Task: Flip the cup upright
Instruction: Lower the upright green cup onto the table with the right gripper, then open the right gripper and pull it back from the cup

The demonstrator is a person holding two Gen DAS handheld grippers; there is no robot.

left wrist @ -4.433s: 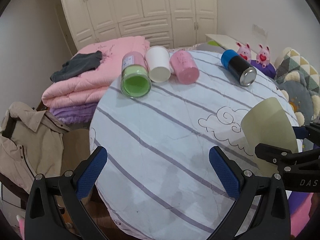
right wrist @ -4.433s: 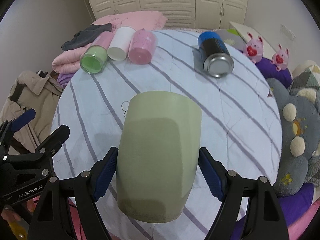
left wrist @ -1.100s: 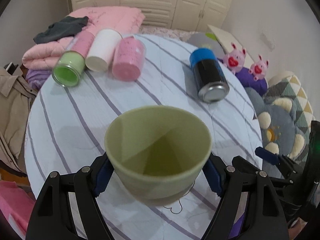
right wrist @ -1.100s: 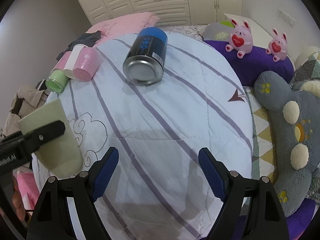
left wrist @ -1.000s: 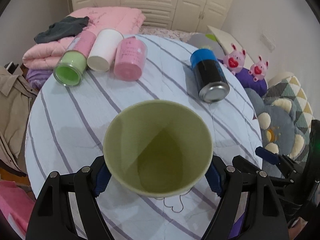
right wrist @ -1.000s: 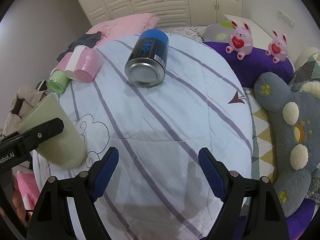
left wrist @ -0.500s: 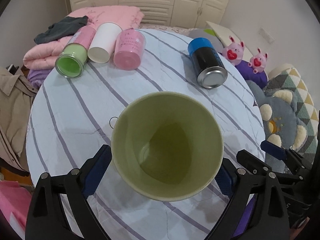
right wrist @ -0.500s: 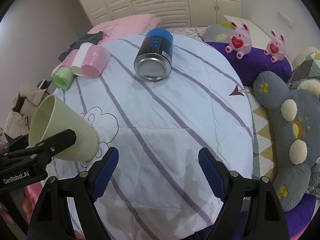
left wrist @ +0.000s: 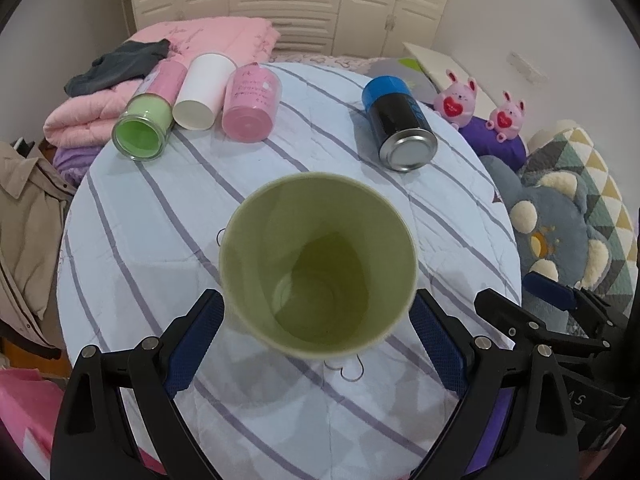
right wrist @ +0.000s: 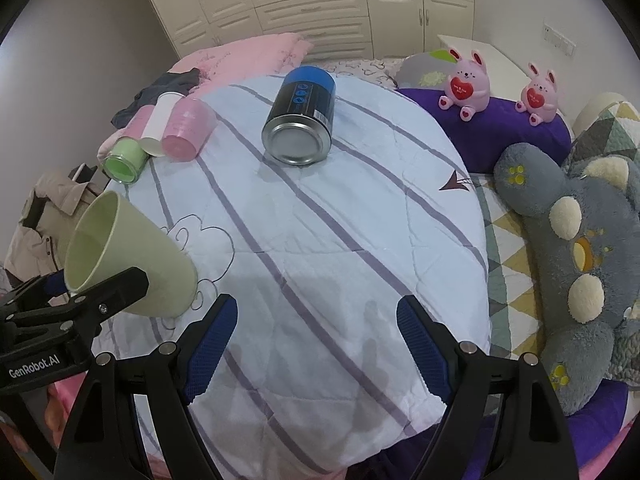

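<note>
where the left gripper (left wrist: pixel 316 320) spreads its blue, cross-hatched pads, the green cup (left wrist: pixel 316 268) stands between them with its mouth up; the pads sit just off its sides, so the grip looks released, though contact low on the wall is hidden. the cup is smooth, matte, tapered to a narrow base, and holds nothing. it rests on the striped quilt (left wrist: pixel 160 240), a pale, puckered cloth with grey-violet bands. in the right wrist view the cup (right wrist: pixel 128 256) sits at nine o'clock, and the right gripper (right wrist: pixel 316 332) hangs with jaws apart over bare quilt, holding nothing. farther off, at one o'clock in the left view, a black can (left wrist: pixel 398 128) with a blue cap lies on its side, its metal base showing. at eleven o'clock three cylinders lie together: a green jar (left wrist: pixel 146 120), a white cup (left wrist: pixel 202 92), and a pink cup (left wrist: pixel 252 104).
</note>
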